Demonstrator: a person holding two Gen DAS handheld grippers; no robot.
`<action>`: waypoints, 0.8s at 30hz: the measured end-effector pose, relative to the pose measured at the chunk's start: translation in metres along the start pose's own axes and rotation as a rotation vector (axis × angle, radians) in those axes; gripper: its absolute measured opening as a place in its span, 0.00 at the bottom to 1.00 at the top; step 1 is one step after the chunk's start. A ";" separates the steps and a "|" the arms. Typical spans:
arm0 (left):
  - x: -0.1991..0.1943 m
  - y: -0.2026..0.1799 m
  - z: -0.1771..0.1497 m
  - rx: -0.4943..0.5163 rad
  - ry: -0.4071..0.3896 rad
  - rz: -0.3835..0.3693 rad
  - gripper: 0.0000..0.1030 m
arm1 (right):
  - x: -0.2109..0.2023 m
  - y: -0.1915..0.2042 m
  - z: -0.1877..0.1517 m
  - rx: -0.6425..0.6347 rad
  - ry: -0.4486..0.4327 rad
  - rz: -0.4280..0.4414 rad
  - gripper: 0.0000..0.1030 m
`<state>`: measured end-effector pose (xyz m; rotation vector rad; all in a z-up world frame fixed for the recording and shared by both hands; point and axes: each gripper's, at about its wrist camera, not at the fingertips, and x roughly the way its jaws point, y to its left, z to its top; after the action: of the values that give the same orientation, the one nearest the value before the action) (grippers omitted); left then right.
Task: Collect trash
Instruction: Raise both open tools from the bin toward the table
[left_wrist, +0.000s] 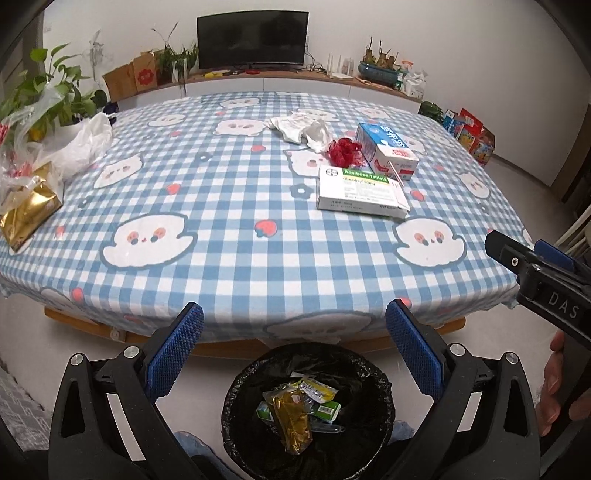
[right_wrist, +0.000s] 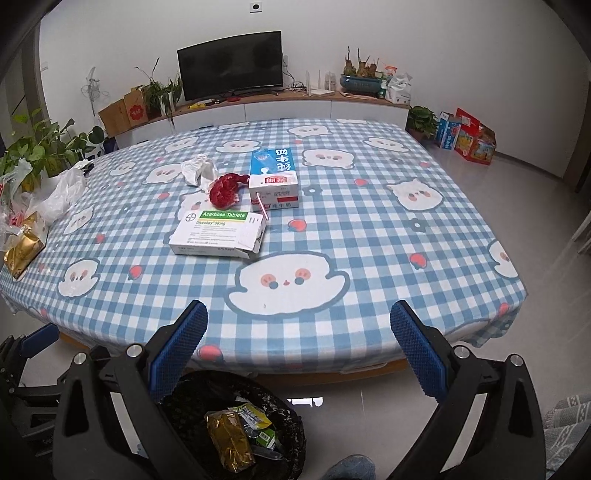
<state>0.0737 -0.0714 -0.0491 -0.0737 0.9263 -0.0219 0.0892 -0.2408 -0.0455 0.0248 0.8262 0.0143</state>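
Your left tool (left_wrist: 294, 325) hangs released and holds nothing, its 2 blue pads spread wide above the trash bin (left_wrist: 308, 406) on the floor just off the near edge of the counter (left_wrist: 236, 258). Your right tool (right_wrist: 299, 328) is likewise released and holds nothing, with the bin (right_wrist: 236, 428) below and left of its pads.

Inside the black-lined bin you have a gold foil wrapper (left_wrist: 291, 417), a yellow packet (left_wrist: 318, 389) and a small green carton (left_wrist: 327, 409).

On the blue checked cloth, right of centre, the trash sits in 1 cluster: a white Acarbose Tablets box (left_wrist: 364, 194) nearest you, a milk carton (left_wrist: 388, 151) with a straw just behind it, a red crumpled net (left_wrist: 345, 150) touching the carton's left side, and crumpled white tissue (left_wrist: 301, 127) farther back. At the counter's left edge lie a gold foil bag (left_wrist: 29, 216) and clear plastic bags (left_wrist: 74, 144).
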 end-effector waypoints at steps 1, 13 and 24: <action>0.002 -0.001 0.006 0.005 -0.001 0.001 0.94 | 0.003 -0.001 0.005 0.000 -0.001 0.002 0.92; 0.036 0.011 0.070 0.008 0.013 0.010 0.94 | 0.058 0.000 0.070 -0.018 0.009 0.006 0.92; 0.080 0.022 0.132 0.003 0.012 0.054 0.94 | 0.107 0.017 0.116 -0.038 0.027 0.015 0.92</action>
<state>0.2274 -0.0466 -0.0354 -0.0460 0.9402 0.0264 0.2465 -0.2232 -0.0451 -0.0051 0.8528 0.0451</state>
